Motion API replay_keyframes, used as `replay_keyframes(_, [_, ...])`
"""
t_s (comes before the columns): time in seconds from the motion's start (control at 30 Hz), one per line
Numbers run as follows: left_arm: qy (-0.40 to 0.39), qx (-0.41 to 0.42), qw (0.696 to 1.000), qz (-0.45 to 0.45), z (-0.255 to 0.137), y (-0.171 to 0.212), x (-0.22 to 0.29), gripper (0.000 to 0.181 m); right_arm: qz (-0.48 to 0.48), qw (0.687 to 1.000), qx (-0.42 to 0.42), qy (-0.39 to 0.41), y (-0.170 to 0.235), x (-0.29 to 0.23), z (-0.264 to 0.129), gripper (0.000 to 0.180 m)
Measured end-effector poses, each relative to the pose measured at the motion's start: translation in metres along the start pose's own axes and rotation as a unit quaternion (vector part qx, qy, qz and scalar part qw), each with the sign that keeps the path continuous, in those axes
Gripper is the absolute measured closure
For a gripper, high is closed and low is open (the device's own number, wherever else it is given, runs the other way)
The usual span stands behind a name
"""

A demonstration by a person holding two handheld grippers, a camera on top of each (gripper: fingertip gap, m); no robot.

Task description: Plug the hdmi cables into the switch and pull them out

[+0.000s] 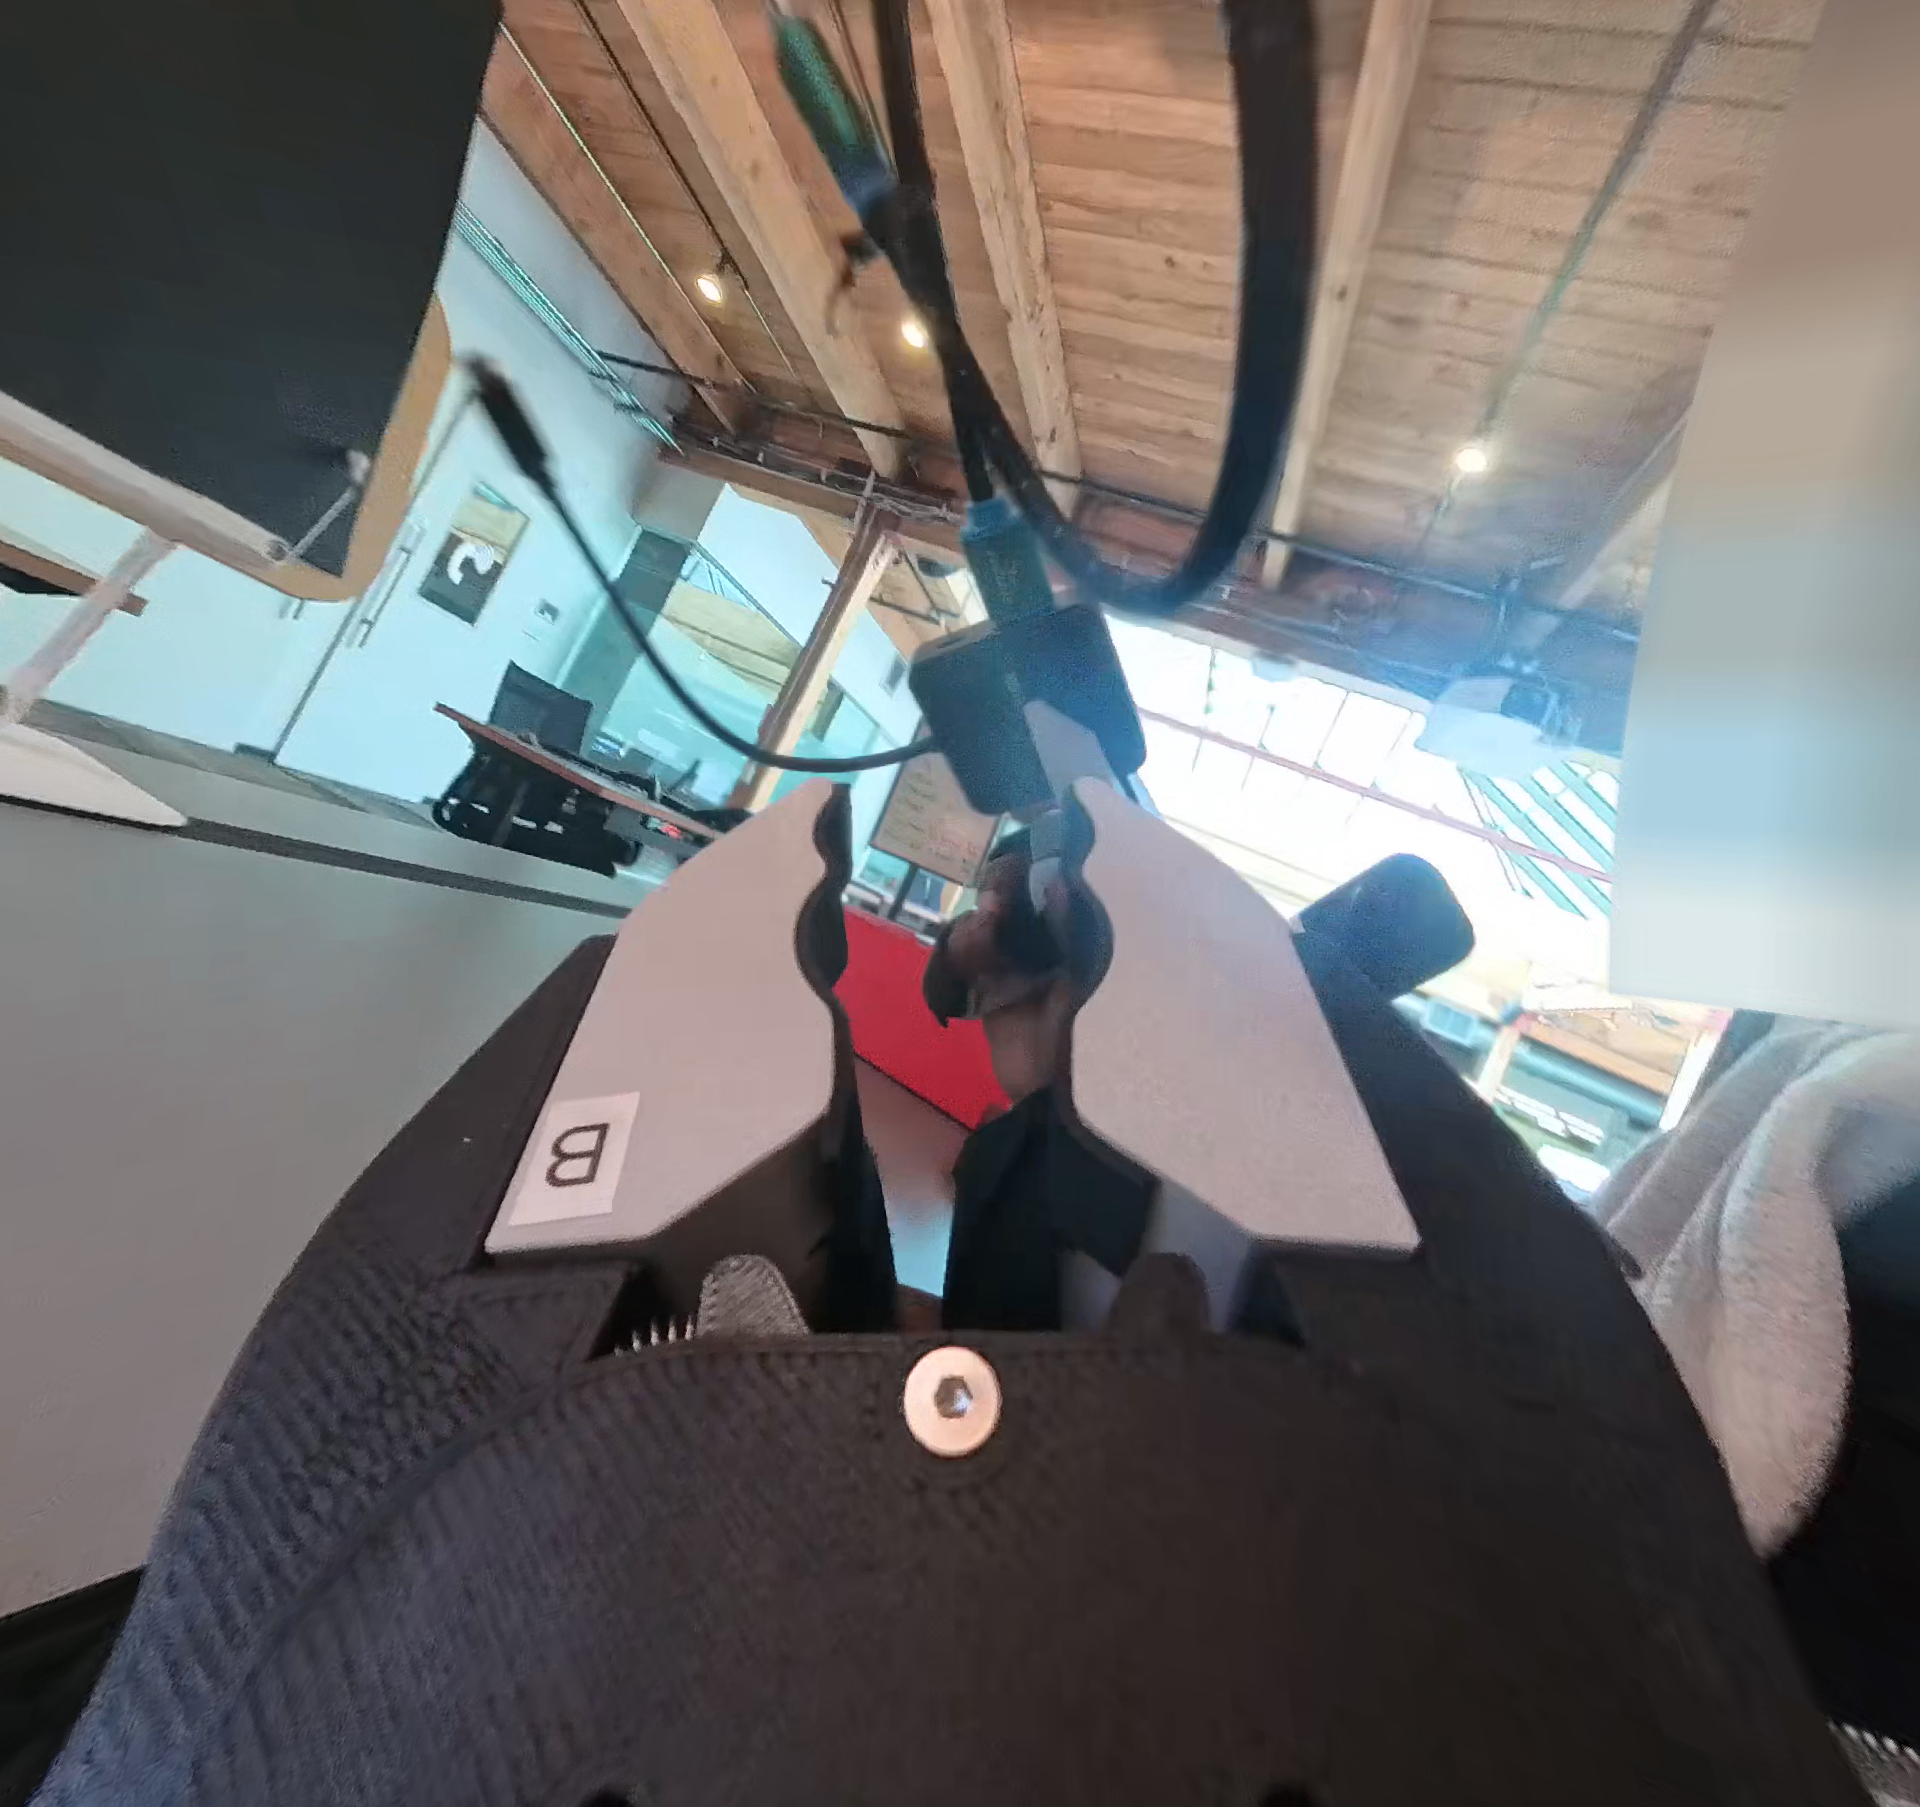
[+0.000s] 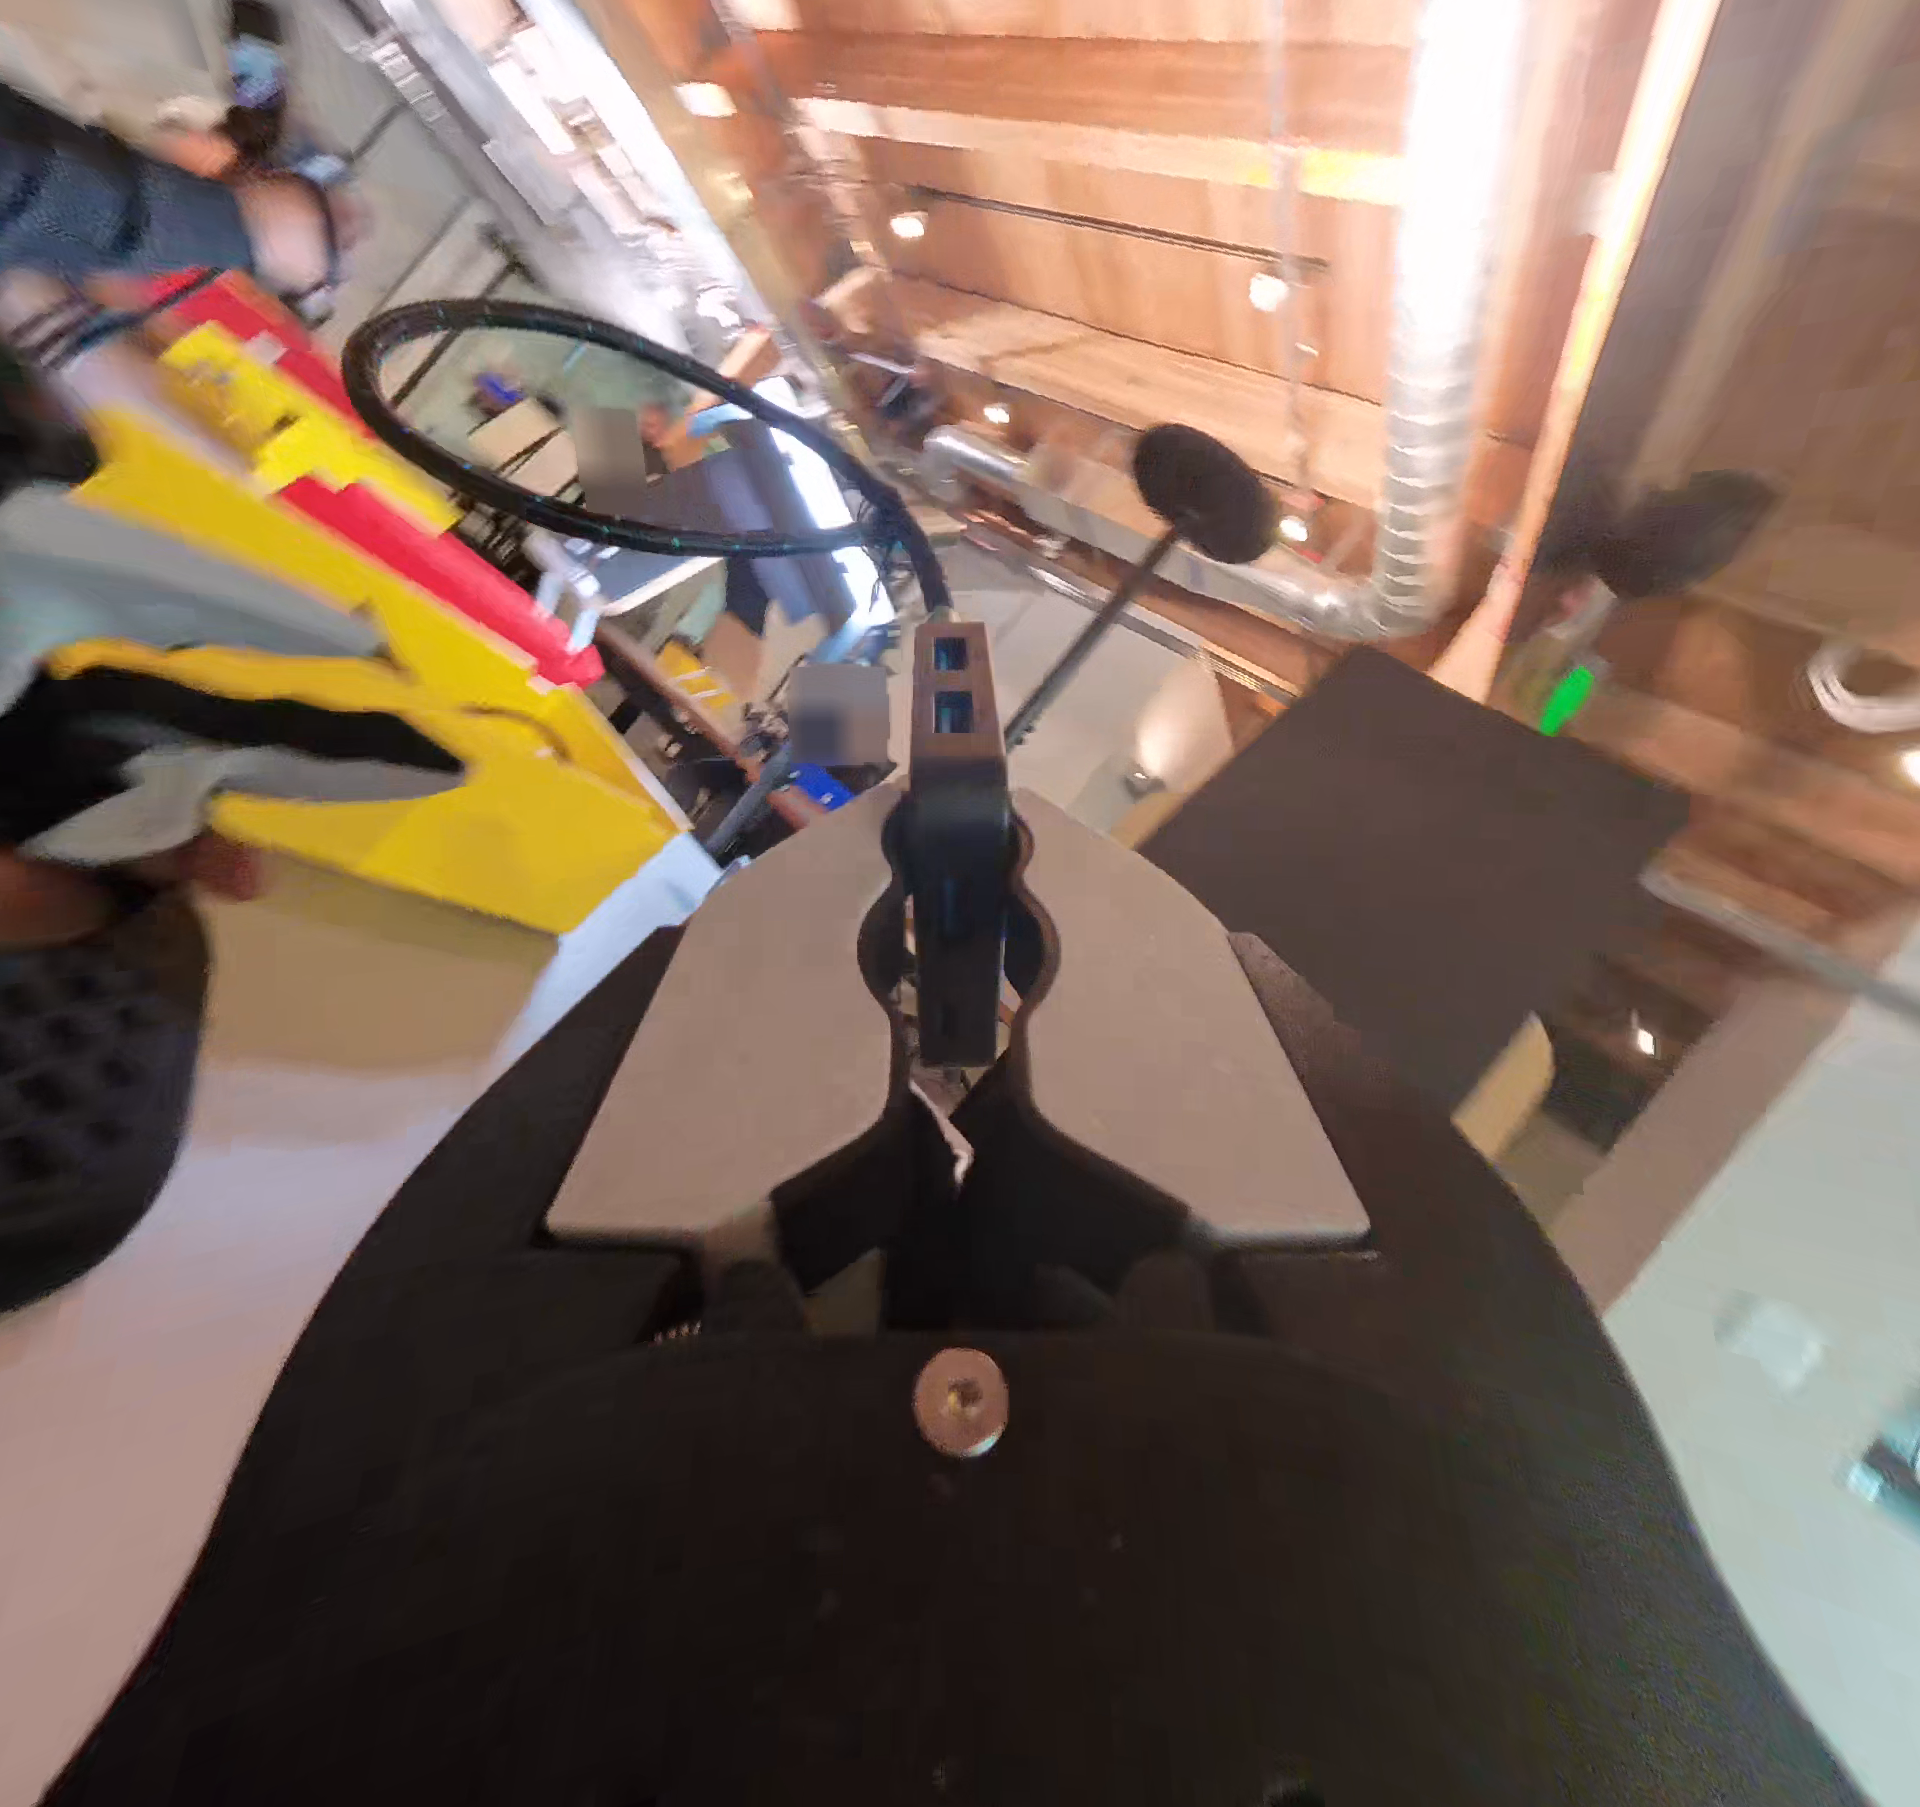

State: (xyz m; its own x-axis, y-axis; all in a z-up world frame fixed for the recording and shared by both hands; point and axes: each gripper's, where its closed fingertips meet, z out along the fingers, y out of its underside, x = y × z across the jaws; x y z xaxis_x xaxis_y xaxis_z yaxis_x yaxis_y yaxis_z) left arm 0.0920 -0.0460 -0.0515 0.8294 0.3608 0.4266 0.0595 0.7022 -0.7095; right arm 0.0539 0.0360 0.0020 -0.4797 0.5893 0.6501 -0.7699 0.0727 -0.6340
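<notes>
The right gripper is clamped on the black switch, held edge-on so two blue ports are kept facing outward, probably for easy plugging. A looped black cable is seen running off its far end. The left gripper is parted with nothing between the fingers; from its view the switch is held up ahead by the other gripper's fingertips, a blue-ended hdmi cable already seated. No containers can really be made out, just yellow and red shapes, too blurred to call.
</notes>
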Motion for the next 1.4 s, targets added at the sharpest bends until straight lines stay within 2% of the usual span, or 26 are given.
replay_keyframes(0.2, [-0.016,0.037,0.999,-0.021,-0.005,-0.011,-0.009,0.144,0.206,0.971,0.024,0.121,0.015,0.093,-0.026,0.167])
replay_keyframes(0.27, [-0.015,0.037,0.999,-0.022,-0.005,-0.011,-0.009,0.145,0.26,0.956,0.036,0.132,0.021,0.107,-0.033,0.166])
replay_keyframes(0.37, [-0.015,0.031,0.999,-0.014,-0.004,-0.009,-0.008,0.145,0.383,0.912,0.072,0.13,0.033,0.12,-0.04,0.167])
replay_keyframes(0.43, [-0.014,0.028,0.999,-0.01,-0.003,-0.008,-0.007,0.145,0.426,0.895,0.068,0.117,0.044,0.121,-0.041,0.166])
replay_keyframes(0.53, [-0.013,0.029,0.999,-0.012,-0.004,-0.008,-0.007,0.147,0.402,0.909,0.039,0.101,0.05,0.115,-0.037,0.167])
replay_keyframes(0.67, [-0.012,0.028,0.999,-0.017,-0.004,-0.008,-0.008,0.147,0.309,0.945,0.018,0.103,0.033,0.126,-0.04,0.167])
replay_keyframes(0.83, [-0.009,0.026,1.0,-0.006,-0.003,-0.007,-0.005,0.148,0.155,0.977,-0.008,0.149,-0.01,0.207,-0.075,0.166])
replay_keyframes(0.93, [-0.009,0.025,1.0,-0.003,-0.003,-0.007,-0.005,0.148,0.091,0.978,-0.073,0.171,-0.005,0.266,-0.111,0.166])
replay_keyframes(1.03, [-0.01,0.022,1.0,0.0,-0.003,-0.006,-0.004,0.149,0.05,0.963,-0.175,0.198,0.038,0.313,-0.161,0.166])
replay_keyframes(1.17, [-0.011,0.016,1.0,0.006,-0.002,-0.003,-0.004,0.149,0.032,0.927,-0.28,0.246,0.104,0.344,-0.233,0.165])
replay_keyframes(1.3, [-0.013,0.013,1.0,0.006,-0.001,-0.002,-0.005,0.149,0.062,0.888,-0.327,0.319,0.148,0.353,-0.291,0.166])
replay_keyframes(1.4, [-0.013,0.011,1.0,0.006,-0.001,-0.002,-0.005,0.149,0.103,0.845,-0.422,0.312,0.189,0.339,-0.319,0.165])
